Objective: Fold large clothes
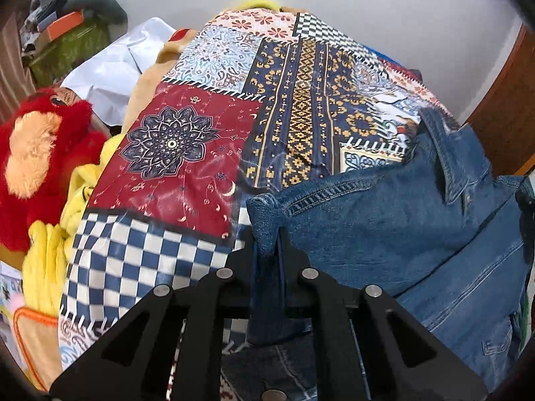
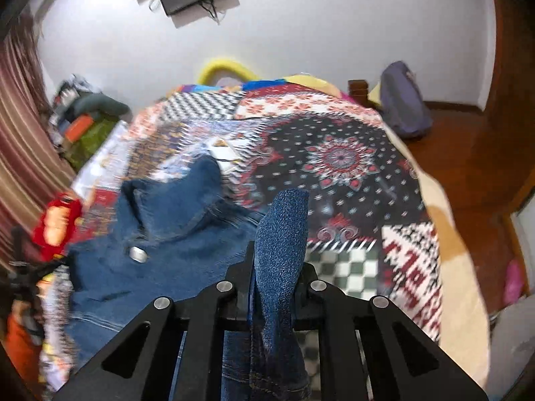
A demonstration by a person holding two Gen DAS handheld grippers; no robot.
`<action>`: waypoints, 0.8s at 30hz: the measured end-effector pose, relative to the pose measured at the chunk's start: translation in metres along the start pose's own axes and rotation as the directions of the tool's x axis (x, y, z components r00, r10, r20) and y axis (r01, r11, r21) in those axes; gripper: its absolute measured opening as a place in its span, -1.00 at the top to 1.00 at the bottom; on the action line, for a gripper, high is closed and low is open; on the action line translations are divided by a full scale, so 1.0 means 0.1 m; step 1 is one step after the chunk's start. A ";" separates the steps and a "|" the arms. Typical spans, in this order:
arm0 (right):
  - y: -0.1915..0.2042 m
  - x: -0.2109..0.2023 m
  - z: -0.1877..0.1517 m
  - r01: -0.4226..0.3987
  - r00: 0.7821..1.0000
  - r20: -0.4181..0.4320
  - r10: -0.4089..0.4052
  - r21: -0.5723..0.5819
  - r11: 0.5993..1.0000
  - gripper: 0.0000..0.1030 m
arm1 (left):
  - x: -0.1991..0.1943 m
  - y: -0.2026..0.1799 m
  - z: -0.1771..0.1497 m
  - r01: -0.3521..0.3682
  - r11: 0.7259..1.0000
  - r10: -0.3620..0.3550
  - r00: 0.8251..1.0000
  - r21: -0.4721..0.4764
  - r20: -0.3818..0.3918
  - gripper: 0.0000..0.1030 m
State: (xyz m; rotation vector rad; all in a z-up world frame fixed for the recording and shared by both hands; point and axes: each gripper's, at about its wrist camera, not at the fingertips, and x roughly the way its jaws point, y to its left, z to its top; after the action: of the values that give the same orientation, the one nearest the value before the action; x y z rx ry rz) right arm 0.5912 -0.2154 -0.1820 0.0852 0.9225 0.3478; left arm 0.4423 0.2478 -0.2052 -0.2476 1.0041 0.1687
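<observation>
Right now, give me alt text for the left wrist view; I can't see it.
The left gripper is shut on an edge of the blue denim jacket, which lies collar-up on a patchwork-print bedspread. A red plush toy sits at the far left.

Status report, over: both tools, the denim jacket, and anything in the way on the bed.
Left tool shut on denim jacket. Right tool shut on it too. Jacket partly lifted over patchwork bedspread. Red plush toy off at bed's edge, not in the way.

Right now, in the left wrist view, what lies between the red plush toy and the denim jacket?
The patchwork bedspread fills that stretch, between the red plush toy and the denim jacket, with yellow fabric beside the toy. The left wrist view shows this.
</observation>
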 end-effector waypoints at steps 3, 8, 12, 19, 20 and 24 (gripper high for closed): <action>-0.09 0.29 -0.07 0.059 0.997 -0.058 -0.060 -0.019 0.998 0.78 | 0.18 -0.01 0.00 -0.026 1.000 0.027 0.999 0.009 -0.036 0.81; -0.30 0.66 -0.26 0.081 0.989 -0.122 -0.081 -0.009 0.997 0.77 | 0.46 -0.08 -0.08 -0.091 0.994 0.094 0.994 0.059 -0.056 0.61; -0.38 0.73 -0.31 0.055 0.990 -0.134 -0.053 0.012 0.998 0.75 | 0.50 -0.11 -0.12 -0.113 0.991 0.117 0.992 0.077 -0.051 0.57; -0.35 0.74 -0.33 0.055 0.983 -0.174 -0.058 -0.018 0.998 0.72 | 0.47 -0.13 -0.15 -0.114 0.990 0.121 0.989 0.082 -0.090 0.31; -0.36 0.71 -0.34 0.054 0.981 -0.187 -0.056 -0.013 0.998 0.72 | 0.44 -0.14 -0.17 -0.121 0.989 0.129 0.987 0.086 -0.099 0.23; -0.38 0.62 -0.35 0.054 0.970 -0.239 -0.052 0.003 0.999 0.72 | 0.25 -0.22 -0.22 -0.125 0.988 0.134 0.986 0.094 -0.097 0.21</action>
State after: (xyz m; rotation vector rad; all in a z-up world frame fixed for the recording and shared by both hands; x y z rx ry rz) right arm 0.6076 -0.2334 -0.2591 0.0274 1.1628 0.3084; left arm 0.4433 0.2208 -0.2346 -0.1116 1.1286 0.2313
